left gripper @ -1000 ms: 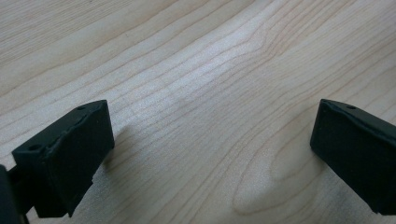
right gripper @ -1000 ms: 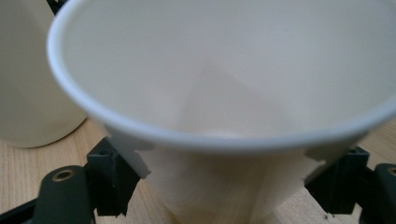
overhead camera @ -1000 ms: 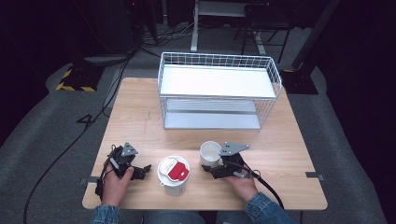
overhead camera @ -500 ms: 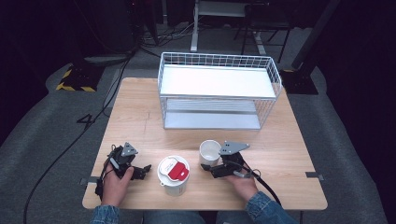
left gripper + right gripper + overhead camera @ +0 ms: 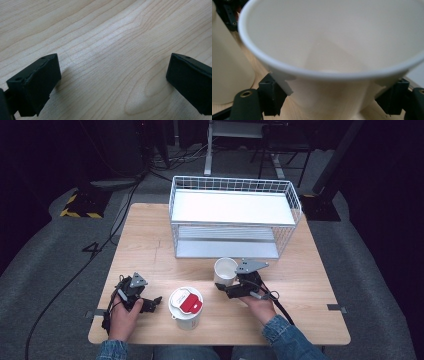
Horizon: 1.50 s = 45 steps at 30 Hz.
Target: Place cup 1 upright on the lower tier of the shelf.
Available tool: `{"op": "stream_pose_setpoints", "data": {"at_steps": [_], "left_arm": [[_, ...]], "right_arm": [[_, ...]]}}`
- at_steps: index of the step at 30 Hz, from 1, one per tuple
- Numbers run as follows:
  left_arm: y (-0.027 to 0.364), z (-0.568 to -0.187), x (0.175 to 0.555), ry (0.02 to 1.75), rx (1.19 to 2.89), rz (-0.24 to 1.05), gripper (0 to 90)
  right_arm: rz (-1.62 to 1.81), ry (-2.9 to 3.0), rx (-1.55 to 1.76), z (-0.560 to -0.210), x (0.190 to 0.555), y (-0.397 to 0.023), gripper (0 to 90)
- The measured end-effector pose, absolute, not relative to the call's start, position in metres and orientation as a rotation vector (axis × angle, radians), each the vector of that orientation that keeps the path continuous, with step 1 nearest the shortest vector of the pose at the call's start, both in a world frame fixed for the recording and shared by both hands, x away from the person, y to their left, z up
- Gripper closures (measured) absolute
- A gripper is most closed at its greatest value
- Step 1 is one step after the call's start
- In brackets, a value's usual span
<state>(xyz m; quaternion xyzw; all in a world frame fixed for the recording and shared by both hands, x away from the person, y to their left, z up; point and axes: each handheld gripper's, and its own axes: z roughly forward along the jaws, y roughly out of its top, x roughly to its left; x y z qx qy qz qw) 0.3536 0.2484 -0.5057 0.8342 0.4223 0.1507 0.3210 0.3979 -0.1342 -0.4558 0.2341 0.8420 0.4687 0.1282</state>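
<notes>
- The wooden table (image 5: 150,245) carries everything, with its long near edge at the person's side.
- The white wire rack (image 5: 232,220) stands at the far middle of the table, with two white shelves and no label or writing that I can read on it.
- The lidded white cup (image 5: 186,307) sits near the front edge, between the two hands. Its lid bears a red patch, and any writing on that patch is too small to make out from the high view.
- The open white cup (image 5: 225,270) stands just right of the lidded one and a little farther back, in front of the rack. It is plain inside in the right gripper view (image 5: 332,50), with no print visible.
- The right gripper (image 5: 226,290) pinches this open cup low on its wall, one black jaw on each side, and the cup's mouth tips toward the camera that rides on it. The cup seems to be just clear of the wood, though the view is too close to be sure.
- The left gripper (image 5: 152,304) lies in the left hand at the near left of the table. In its own view its jaws are spread wide over bare wood, with nothing between them.
</notes>
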Motion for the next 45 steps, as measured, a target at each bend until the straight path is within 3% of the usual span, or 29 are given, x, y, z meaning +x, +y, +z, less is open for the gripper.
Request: {"op": "stream_pose_setpoints", "data": {"at_steps": [22,45], "left_arm": [[0.249,-0.506,0.354,1.098,2.198,0.401,0.1],[0.249,-0.506,0.354,1.096,2.198,0.396,0.1]], "right_arm": [[1.294,2.327,0.816,-0.439,0.451,-0.139,22.8],[1.244,2.246,0.953,-0.455,0.492,-0.139,22.8]]}}
